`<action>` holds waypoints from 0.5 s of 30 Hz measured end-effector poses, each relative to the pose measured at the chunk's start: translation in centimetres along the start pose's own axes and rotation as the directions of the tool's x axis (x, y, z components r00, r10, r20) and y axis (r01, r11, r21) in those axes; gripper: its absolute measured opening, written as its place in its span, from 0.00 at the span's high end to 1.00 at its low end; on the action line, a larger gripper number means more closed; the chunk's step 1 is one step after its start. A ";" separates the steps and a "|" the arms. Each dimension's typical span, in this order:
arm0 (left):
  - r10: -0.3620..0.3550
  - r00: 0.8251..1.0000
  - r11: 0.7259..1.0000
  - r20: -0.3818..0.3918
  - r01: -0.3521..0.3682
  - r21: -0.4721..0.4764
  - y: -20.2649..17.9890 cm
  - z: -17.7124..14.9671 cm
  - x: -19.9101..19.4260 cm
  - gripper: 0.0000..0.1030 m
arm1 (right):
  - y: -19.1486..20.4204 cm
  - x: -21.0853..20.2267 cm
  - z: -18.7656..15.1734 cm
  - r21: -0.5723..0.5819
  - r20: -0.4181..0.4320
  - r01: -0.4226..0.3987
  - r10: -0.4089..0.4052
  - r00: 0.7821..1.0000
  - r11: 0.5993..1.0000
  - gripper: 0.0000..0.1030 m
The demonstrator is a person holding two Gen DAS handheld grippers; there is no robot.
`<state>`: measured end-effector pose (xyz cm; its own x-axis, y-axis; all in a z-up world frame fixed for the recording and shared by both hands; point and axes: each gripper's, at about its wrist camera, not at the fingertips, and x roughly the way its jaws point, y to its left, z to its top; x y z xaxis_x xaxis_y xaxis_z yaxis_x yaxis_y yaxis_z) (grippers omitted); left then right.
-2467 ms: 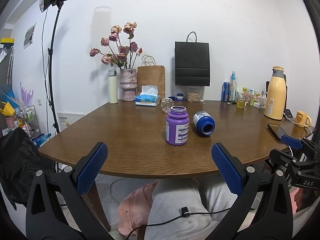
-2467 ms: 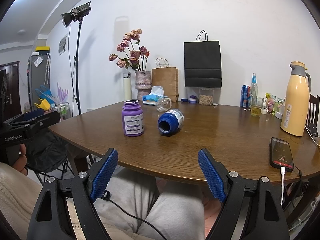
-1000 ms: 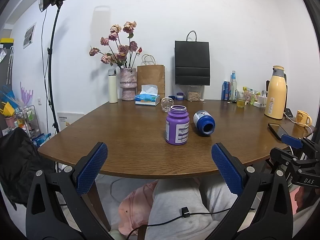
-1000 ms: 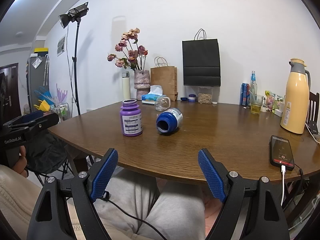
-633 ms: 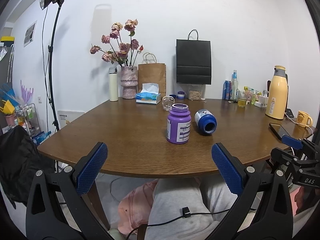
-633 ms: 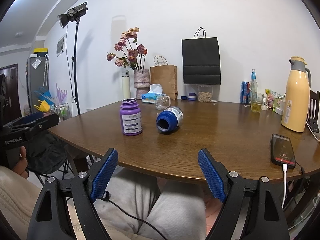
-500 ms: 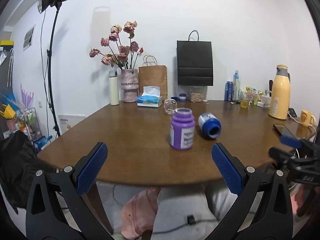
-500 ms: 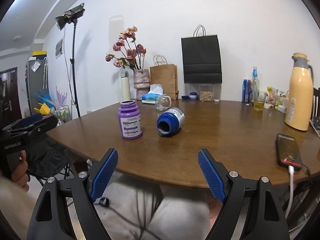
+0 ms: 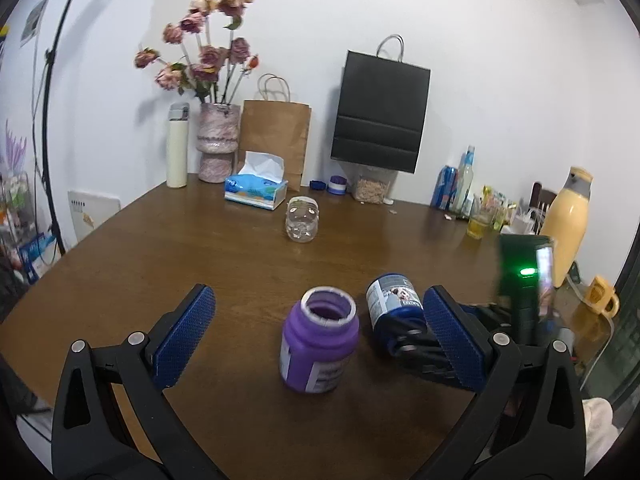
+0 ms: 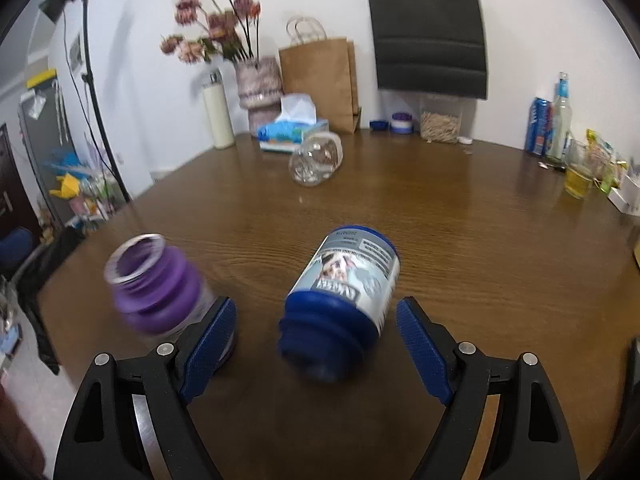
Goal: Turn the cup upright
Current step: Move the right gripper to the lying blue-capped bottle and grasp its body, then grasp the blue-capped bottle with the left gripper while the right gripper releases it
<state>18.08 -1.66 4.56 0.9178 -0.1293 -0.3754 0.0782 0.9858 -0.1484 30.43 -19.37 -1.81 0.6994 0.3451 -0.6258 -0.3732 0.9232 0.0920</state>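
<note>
A blue jar (image 10: 344, 304) with a white label lies on its side on the brown table (image 10: 480, 240), mouth toward me. My right gripper (image 10: 316, 340) is open, its blue pads either side of the jar's mouth end, apart from it. A purple jar (image 9: 318, 344) stands upright with an open mouth, left of the blue jar (image 9: 394, 308). My left gripper (image 9: 320, 340) is open, with the purple jar between its pads, not touching. The purple jar shows blurred in the right wrist view (image 10: 158, 284). The right gripper's body (image 9: 440, 348) reaches the blue jar from the right.
A clear glass jar (image 9: 302, 220) lies on its side farther back. A tissue box (image 9: 256, 192), vase of flowers (image 9: 216, 144), paper bags (image 9: 380, 116), bottles (image 9: 460, 184) and a yellow thermos (image 9: 568, 216) line the back and right edges.
Both grippers have moved forward from off the table's front edge to over it, down to the jars. The right one now straddles the blue jar, the left the purple jar. Both stayed open.
</note>
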 end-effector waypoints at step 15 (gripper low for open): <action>-0.075 0.979 0.994 -0.191 0.089 0.068 -8.5 6.7 11.5 0.00 | -9.8 2.9 0.6 0.076 -0.071 -0.005 0.011 0.997 0.997 0.31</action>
<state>30.55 -10.84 7.67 0.8183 -0.2207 -0.5307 0.1858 0.9753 -0.1191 36.49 -27.35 -4.05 0.6503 0.3422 -0.6783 -0.3294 0.9315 0.1541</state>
